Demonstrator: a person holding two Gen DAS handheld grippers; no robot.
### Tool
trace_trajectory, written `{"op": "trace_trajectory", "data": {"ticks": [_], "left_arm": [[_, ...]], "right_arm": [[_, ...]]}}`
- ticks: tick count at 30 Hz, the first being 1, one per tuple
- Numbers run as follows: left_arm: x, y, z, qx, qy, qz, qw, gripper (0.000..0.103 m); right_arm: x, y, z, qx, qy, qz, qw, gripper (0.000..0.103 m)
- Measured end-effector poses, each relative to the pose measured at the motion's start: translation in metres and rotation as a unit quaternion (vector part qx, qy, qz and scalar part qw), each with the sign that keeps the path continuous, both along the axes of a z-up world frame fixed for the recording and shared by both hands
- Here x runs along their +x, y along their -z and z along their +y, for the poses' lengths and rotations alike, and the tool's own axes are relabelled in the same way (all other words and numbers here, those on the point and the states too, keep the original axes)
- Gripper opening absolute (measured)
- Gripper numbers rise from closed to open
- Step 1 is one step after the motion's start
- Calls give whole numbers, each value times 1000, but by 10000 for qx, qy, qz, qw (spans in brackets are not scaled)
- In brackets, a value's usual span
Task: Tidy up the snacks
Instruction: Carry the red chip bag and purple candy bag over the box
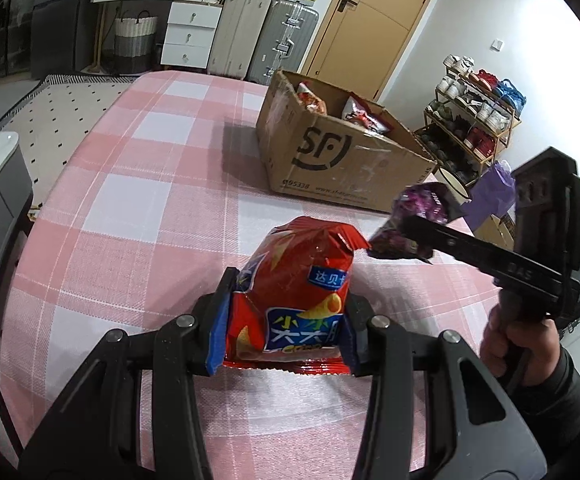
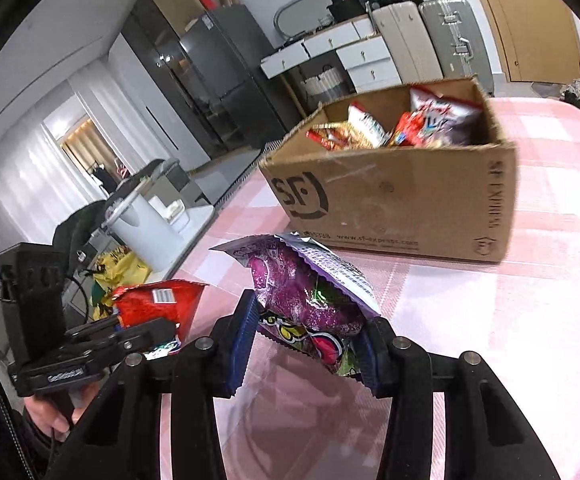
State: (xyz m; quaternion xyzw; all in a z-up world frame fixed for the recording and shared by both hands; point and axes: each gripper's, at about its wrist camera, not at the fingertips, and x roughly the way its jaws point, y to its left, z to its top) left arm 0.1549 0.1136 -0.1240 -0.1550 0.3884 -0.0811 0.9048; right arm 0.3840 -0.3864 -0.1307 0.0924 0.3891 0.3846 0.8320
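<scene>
Two grippers holding snack bags above table
left gripper (image 1: 286,312) fingers pinching red chip bag (image 1: 298,284); right gripper (image 2: 306,340) fingers pinching purple candy bag (image 2: 306,292), cardboard box (image 2: 390,208) beyond

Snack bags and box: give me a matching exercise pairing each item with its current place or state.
Items:
1. red chip bag
2. purple candy bag
3. cardboard box
4. pink checked cloth

Places or states:
A. stands open on the table, snack packs inside
B. clamped in the left tool
C. covers the table under everything
D. clamped in the right tool

Pairs: 1-B, 2-D, 3-A, 4-C
</scene>
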Motion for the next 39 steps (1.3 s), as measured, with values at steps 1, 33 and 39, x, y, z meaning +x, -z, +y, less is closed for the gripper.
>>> {"op": "trace_trajectory", "data": {"ticks": [1,33,39], "left_arm": [[0,-2,-2,9,18,-14,10000,41],[130,-165,-48,760,423,-960,9916,41],[176,-177,-62,898,561,-938,9899,41]], "right_arm": [[-4,-5,-5,8,37,-39,10000,45],[24,-191,-50,56,81,-1531,9882,45],[61,-197,-40,-28,92,-1531,9882,45]]}}
